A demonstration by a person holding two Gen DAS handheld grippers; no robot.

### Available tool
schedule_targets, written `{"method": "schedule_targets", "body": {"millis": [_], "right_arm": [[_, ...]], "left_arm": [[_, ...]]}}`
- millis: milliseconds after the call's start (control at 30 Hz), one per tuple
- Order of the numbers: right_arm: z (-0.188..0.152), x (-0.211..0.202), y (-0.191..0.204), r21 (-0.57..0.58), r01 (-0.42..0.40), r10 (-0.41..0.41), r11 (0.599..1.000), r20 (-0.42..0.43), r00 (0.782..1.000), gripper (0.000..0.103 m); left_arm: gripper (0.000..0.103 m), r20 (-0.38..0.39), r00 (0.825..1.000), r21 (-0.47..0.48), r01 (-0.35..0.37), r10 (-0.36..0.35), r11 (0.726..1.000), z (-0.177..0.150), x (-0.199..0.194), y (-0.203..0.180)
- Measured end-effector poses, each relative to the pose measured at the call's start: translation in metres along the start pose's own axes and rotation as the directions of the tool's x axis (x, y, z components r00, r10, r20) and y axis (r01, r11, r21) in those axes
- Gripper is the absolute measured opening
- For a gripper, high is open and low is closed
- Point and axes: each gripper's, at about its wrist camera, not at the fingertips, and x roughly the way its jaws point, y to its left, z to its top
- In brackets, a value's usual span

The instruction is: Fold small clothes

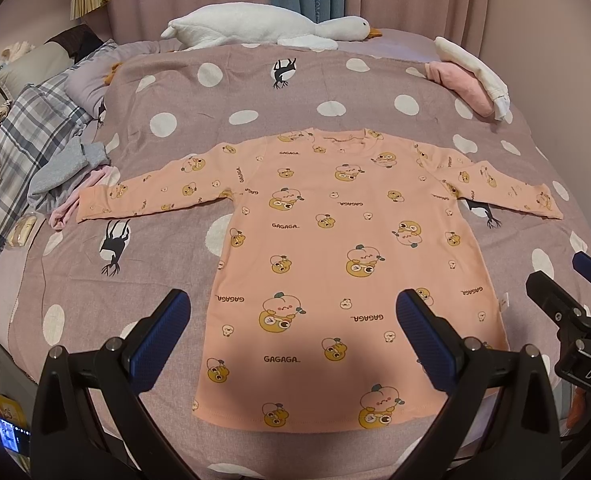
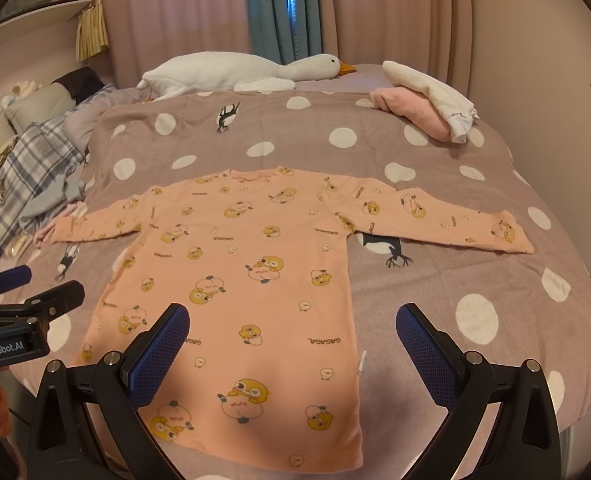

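A small peach long-sleeved shirt (image 1: 319,248) with cartoon prints lies flat on the bed, both sleeves spread sideways and the hem toward me. My left gripper (image 1: 291,316) hangs open above the lower part of the shirt, nothing between its blue pads. In the right wrist view the same shirt (image 2: 235,280) fills the middle. My right gripper (image 2: 291,328) is open over the shirt's lower right side, near its side seam. Each gripper shows at the edge of the other's view: the right gripper (image 1: 567,292), the left gripper (image 2: 19,288).
The bed carries a mauve polka-dot cover (image 1: 255,92). A white plush goose (image 1: 263,26) lies along the far edge. Folded pink and white clothes (image 2: 427,104) sit at the far right. A plaid blanket and grey garments (image 1: 35,148) are heaped on the left.
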Motion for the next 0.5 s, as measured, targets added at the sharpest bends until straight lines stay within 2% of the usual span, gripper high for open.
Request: {"method": "schedule_targets", "body": {"millis": [500], "right_arm": [[-0.0004, -0.0006, 0.0000, 0.001, 0.002, -0.002, 1.000, -0.001, 1.000, 0.102]], "left_arm": [[0.103, -0.001, 1.000, 0.004, 0.006, -0.006, 1.000, 0.0007, 0.0008, -0.0028]]}}
